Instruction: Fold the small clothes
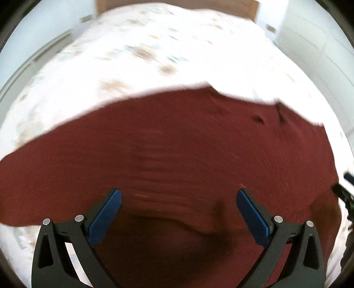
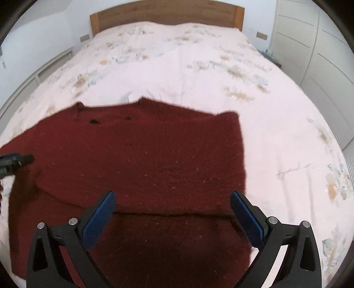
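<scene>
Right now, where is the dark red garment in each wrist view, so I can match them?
Left wrist view: the dark red garment fills the lower half, blurred, under the open left tongs.
Right wrist view: it spreads across the lower left and centre, under the open right tongs.
Shared landmark: the wooden headboard at the top.

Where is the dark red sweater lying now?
The dark red sweater lies flat on the bed's near end, under both open claws, far from the wooden headboard.

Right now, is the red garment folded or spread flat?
Partly folded: the red garment lies on the bed, with a fold edge across its near part. Both grippers are open.
</scene>
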The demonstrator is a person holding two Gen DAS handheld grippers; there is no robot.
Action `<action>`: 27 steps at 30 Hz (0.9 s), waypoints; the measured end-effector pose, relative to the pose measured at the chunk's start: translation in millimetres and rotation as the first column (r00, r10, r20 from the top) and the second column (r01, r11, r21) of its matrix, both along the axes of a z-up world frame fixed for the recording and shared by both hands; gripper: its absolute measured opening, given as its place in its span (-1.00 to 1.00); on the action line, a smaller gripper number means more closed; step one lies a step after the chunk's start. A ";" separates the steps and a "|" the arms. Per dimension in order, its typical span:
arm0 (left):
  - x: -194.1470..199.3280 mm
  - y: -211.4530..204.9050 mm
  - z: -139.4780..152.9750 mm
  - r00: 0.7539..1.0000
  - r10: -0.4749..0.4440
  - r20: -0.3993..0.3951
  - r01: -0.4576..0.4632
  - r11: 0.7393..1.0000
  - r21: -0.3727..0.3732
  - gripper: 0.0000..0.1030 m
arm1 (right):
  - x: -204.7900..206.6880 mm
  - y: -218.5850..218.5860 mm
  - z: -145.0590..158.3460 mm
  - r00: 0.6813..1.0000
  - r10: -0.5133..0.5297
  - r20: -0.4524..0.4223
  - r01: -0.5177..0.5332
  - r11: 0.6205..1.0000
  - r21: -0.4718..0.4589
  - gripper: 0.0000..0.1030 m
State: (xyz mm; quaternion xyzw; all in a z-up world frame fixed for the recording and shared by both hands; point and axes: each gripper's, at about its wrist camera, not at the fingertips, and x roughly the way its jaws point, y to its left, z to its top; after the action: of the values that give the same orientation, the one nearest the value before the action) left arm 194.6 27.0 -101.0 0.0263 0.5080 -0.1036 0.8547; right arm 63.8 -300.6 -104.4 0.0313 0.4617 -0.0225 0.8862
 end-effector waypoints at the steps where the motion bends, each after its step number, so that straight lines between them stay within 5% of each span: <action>1: 2.3 11.8 8.0 1.000 0.028 0.011 -0.028 1.000 0.000 0.98 | -3.0 -1.0 4.9 1.000 -0.002 0.006 0.002 1.000 -0.002 0.99; 5: 7.4 82.0 42.2 0.983 0.182 0.031 -0.180 0.982 -0.063 0.98 | -12.5 -1.8 18.7 1.000 -0.011 0.022 0.011 1.000 -0.001 0.99; 8: 8.1 141.1 54.4 0.936 0.350 0.034 -0.348 0.936 -0.059 0.98 | -23.1 -4.7 22.8 0.999 -0.026 0.033 0.026 1.000 0.011 0.99; 13: -9.5 254.9 40.7 0.758 0.652 -0.033 -0.652 0.756 -0.059 0.98 | -29.4 -7.3 18.6 0.999 -0.047 0.010 0.047 0.999 0.002 0.99; 18: -33.3 321.7 25.1 0.607 0.787 -0.109 -0.794 0.605 -0.056 0.98 | -34.1 -11.5 15.9 0.997 -0.076 -0.012 0.076 0.997 -0.006 0.99; 23: -31.4 345.0 12.1 0.553 0.814 -0.180 -0.833 0.545 -0.092 0.98 | -34.5 -12.1 16.0 0.996 -0.091 -0.017 0.090 0.996 -0.005 0.99; 27: -31.8 360.1 -6.0 0.532 0.806 -0.261 -0.845 0.524 -0.103 0.97 | -32.9 -8.8 14.9 0.996 -0.082 -0.026 0.082 0.997 -0.011 0.99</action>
State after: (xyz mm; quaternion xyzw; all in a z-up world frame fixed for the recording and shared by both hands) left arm 162.8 387.1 -107.0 -0.3211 0.5199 0.2585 0.7482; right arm 31.0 -309.4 -89.5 0.0455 0.4715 -0.0617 0.8785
